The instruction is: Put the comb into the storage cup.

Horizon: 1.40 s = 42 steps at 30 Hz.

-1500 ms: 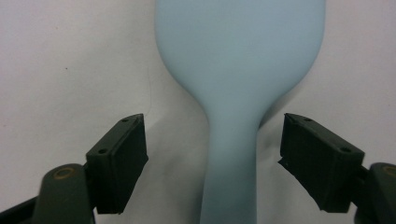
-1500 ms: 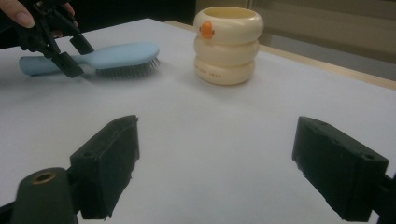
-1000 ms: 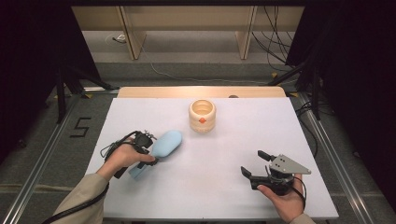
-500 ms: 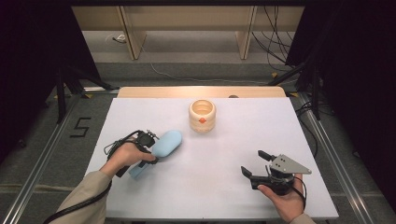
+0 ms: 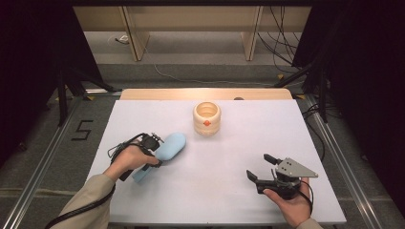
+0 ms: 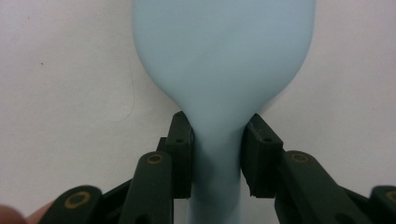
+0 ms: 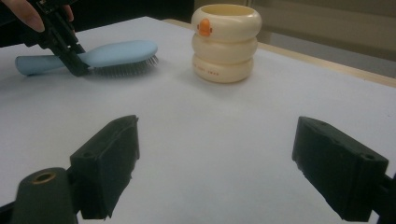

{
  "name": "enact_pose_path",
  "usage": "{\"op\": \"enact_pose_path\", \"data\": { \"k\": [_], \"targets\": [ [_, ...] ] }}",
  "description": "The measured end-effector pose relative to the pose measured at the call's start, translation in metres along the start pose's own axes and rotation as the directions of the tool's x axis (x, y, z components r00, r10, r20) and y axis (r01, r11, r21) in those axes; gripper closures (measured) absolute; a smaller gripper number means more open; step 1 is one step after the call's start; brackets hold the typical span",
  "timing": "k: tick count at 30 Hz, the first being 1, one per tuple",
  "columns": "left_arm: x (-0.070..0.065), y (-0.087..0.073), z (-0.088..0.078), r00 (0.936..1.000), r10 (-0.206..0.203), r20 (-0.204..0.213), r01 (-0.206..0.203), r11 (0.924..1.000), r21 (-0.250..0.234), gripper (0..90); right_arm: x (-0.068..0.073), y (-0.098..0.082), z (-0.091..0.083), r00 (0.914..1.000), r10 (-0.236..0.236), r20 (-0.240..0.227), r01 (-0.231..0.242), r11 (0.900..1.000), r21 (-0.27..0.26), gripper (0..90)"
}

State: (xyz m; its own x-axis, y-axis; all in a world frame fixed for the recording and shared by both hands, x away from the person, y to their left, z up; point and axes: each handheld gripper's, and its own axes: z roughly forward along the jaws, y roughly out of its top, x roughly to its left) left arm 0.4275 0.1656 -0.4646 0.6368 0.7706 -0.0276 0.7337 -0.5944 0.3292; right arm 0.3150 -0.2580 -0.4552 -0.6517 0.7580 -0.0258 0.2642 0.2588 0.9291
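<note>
The white table (image 5: 229,191) carried two items. The larger was a pale blue hairbrush (image 5: 165,150), lying bristles down at the left of the table, its broad oval head pointing far and right towards the centre and its narrower handle running back near and left under the person's left hand (image 5: 126,160). The back of the head was smooth and unmarked; in the right gripper view the hairbrush (image 7: 107,52) showed a row of fine dark bristles along the underside of the head, resting on the table.

The left gripper (image 6: 217,154) sat astride the neck of the brush, where handle widens into head. Its jaws had just been closing, with the neck between them; both pads appeared to touch the sides of the neck, though whether they pressed firmly could not be judged with certainty.

The right gripper (image 5: 261,171) was held in the right hand (image 5: 291,207) at the near right of the table, well apart from the brush, jaws wide apart with nothing between them.

The smaller item was a cream cup (image 5: 207,118) of three stacked rings with an orange mark on its side, standing upright at the far centre. Its open top showed a pale interior that looked empty.
</note>
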Motion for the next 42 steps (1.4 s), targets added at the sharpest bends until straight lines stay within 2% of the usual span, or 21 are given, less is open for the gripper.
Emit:
{"op": "enact_pose_path", "data": {
  "k": [6, 13, 29, 35, 38, 40, 41, 42],
  "targets": [
    [-0.001, -0.001, 0.0, 1.0, 0.006, -0.001, -0.006, 1.0, -0.003, 67.9, 0.0, 0.0, 0.0, 1.0, 0.001, 0.0, -0.001, 1.0, 0.0, 15.8],
    [0.0, -0.002, -0.001, 0.9999, -0.007, 0.008, 0.007, 0.9999, -0.015, 68.5, 0.0, 0.0, 0.0, 1.0, 0.0, 0.0, 0.0, 1.0, 0.004, 15.8],
    [-0.005, -0.005, -0.005, 0.9992, -0.036, 0.016, 0.037, 0.9951, -0.091, 68.9, 0.0, 0.0, 0.0, 1.0, 0.0, -0.001, 0.0, 1.0, 0.003, 15.8],
    [-0.005, -0.008, -0.011, 0.9981, -0.061, 0.012, 0.062, 0.987, -0.148, 69.0, 0.0, 0.0, 0.0, 1.0, -0.002, -0.002, 0.002, 1.0, 0.002, 15.8],
    [-0.006, -0.01, -0.016, 0.9963, -0.084, 0.019, 0.086, 0.9782, -0.189, 68.9, 0.0, 0.0, 0.001, 1.0, -0.002, -0.003, 0.002, 1.0, 0.004, 15.8],
    [-0.006, -0.011, -0.017, 0.996, -0.087, 0.021, 0.089, 0.9759, -0.199, 68.9, 0.0, 0.0, 0.001, 1.0, -0.003, -0.003, 0.003, 1.0, 0.005, 15.8],
    [-0.008, -0.011, -0.018, 0.9953, -0.096, 0.016, 0.097, 0.9699, -0.224, 69.0, 0.0, 0.0, 0.001, 1.0, -0.003, -0.003, 0.003, 1.0, 0.004, 15.9],
    [-0.008, -0.011, -0.018, 0.9953, -0.096, 0.016, 0.097, 0.9699, -0.224, 69.0, 0.001, 0.0, 0.001, 1.0, -0.003, -0.003, 0.003, 1.0, 0.005, 15.8]
  ]
}}
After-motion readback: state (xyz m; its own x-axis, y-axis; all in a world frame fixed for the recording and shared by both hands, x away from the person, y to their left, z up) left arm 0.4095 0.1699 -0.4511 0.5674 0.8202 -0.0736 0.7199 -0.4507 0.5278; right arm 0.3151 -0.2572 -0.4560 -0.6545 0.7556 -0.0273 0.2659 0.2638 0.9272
